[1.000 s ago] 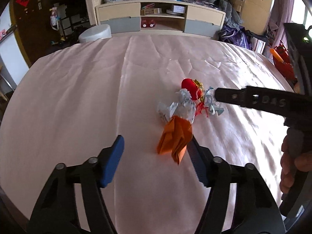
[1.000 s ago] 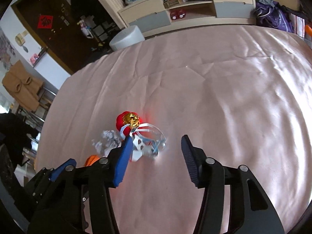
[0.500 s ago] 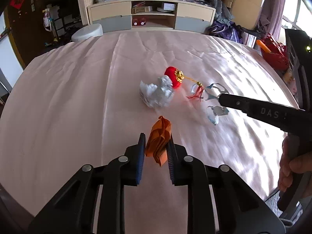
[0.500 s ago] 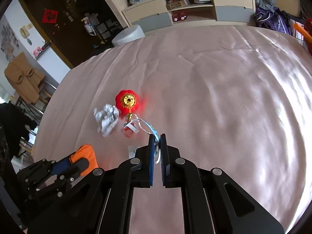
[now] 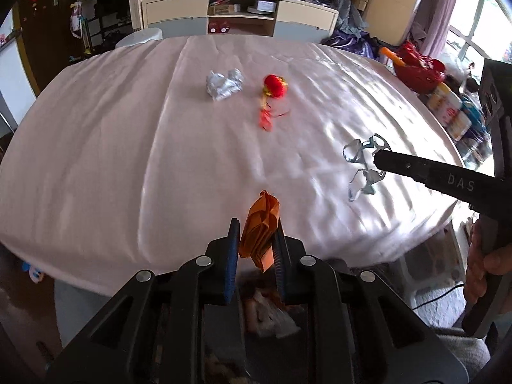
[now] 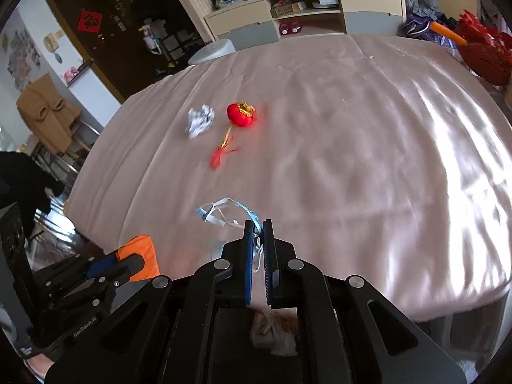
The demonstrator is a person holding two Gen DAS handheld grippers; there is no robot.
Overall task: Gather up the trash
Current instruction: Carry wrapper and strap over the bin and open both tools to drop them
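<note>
Black grippers [image 5: 254, 240] with blue pads [image 5: 232, 249] (silver screws, "DAS" lettering).

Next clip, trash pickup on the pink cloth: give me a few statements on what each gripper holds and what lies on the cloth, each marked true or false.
1. The left gripper is shut on the orange paper. True.
2. The right gripper stands open and empty. False: it is shut on the blue-white strips.
3. The crumpled white paper lies on the cloth. True.
4. The red ornament is held by a gripper. False: it lies on the cloth beside the white paper.
</note>
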